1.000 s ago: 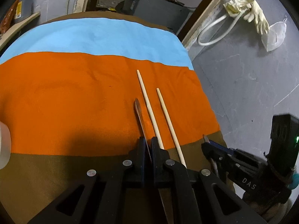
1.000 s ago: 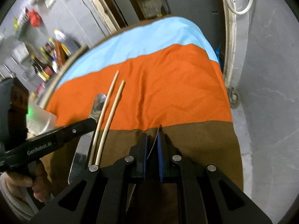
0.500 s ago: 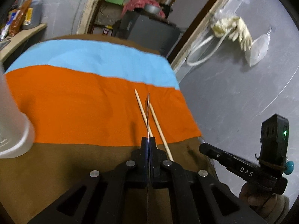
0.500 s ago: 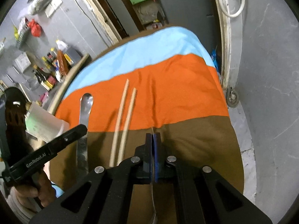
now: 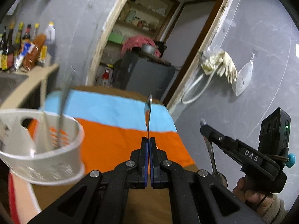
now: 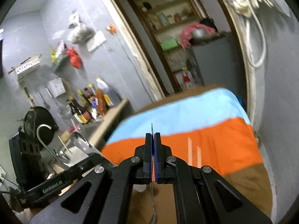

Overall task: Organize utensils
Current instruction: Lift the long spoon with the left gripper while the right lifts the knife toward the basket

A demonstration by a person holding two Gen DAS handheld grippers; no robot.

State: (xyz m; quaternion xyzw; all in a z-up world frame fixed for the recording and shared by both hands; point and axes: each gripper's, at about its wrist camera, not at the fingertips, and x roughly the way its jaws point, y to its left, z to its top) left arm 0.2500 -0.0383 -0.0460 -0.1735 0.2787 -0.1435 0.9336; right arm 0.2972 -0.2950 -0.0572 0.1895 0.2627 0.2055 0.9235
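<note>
Dim indoor light, colours flat. Heavy fisheye bend, black corners. My holder [image 5: 40, 145] smeared by motion blur; chopsticks [image 6: 193, 154] streaked; doorway shelves [image 6: 168, 24] soft. Glint on spoon [image 5: 149, 112].

Ahead of our left gripper [image 5: 149, 160], the striped cloth [image 5: 115, 140] lies open to its far edge. The white utensil holder [image 5: 43, 149] stands close on its left, metal handles rising from it. Our right gripper [image 5: 203, 128] hangs near on the right, narrowing that side. Two chopsticks [image 6: 194, 153] lie on the orange band.
</note>
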